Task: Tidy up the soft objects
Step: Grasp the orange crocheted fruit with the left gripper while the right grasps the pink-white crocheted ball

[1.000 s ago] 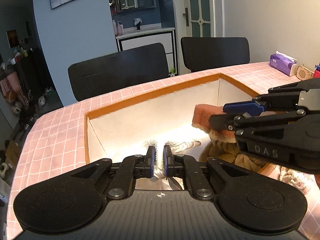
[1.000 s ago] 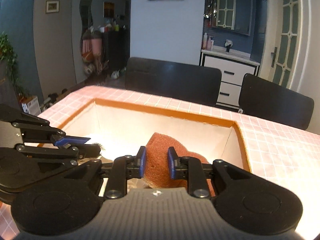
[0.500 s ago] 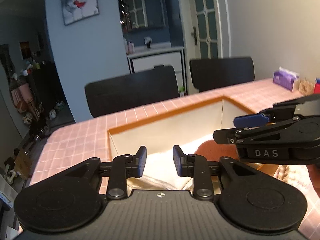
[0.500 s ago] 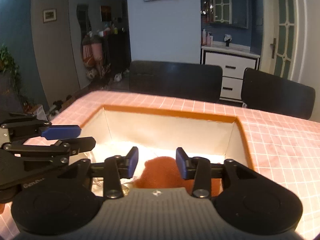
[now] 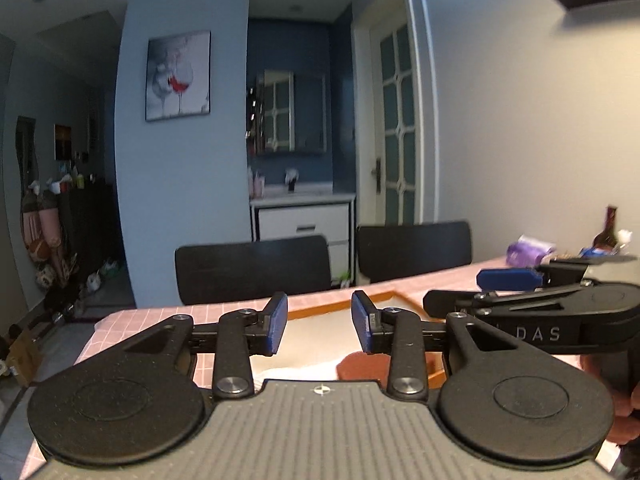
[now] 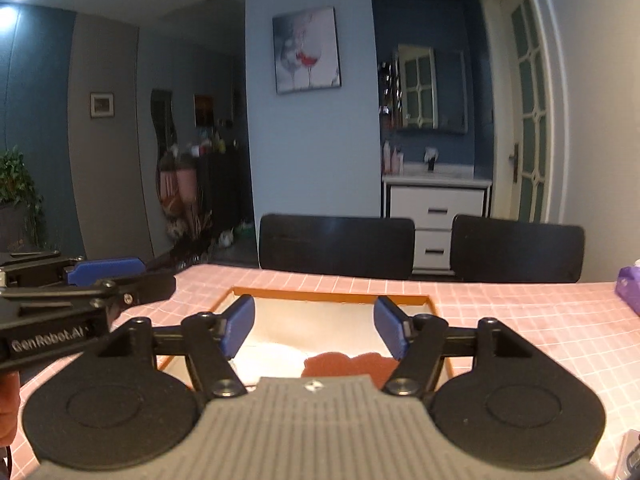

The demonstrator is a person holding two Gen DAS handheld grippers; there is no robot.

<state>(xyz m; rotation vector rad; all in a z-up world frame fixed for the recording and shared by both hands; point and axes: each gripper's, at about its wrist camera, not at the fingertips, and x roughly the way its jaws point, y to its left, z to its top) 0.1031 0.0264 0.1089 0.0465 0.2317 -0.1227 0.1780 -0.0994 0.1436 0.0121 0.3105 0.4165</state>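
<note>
An orange-rimmed box with white inner walls sits on the pink checked table. An orange-brown soft cloth lies inside it; it also shows in the left wrist view. A white soft item lies beside it in the box. My left gripper is open and empty, raised above the box's near edge. My right gripper is open and empty, also above the box. Each gripper shows from the side in the other's view.
The pink checked table stretches right, with a purple tissue pack and a dark bottle at its far right. Two black chairs stand behind the table. A white cabinet is farther back.
Both grippers let go of their soft items into the box, opened wider and rose up and back; the views now look across the room rather than down into the box.
</note>
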